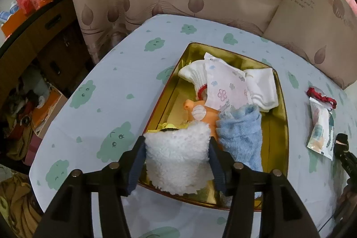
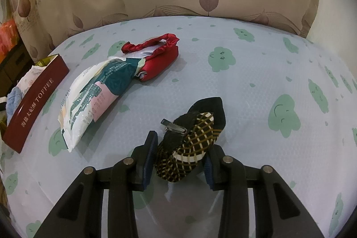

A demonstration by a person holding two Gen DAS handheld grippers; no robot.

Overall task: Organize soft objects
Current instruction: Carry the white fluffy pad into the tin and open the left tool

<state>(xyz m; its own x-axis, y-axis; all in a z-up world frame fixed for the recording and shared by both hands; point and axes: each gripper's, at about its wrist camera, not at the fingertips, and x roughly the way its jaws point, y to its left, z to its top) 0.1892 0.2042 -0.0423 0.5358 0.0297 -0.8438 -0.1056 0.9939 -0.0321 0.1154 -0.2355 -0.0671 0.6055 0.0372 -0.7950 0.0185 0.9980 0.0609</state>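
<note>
Over the near edge of the gold-lined tin box (image 1: pixel 279 108), we see our left gripper (image 1: pixel 177 155) released around a fluffy white cloth (image 1: pixel 178 155); our right gripper (image 2: pixel 179 155) grasps a black checked fabric hair clip (image 2: pixel 189 140) on the table's near part.

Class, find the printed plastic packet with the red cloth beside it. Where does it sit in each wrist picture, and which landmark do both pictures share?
Left wrist view: the packet lies at the far right, on the tablecloth, right of the tin.
Right wrist view: the packet lies left of centre, between the tin and the red cloth.
Shared landmark: the tin, gold inside, dark red outside.
</note>
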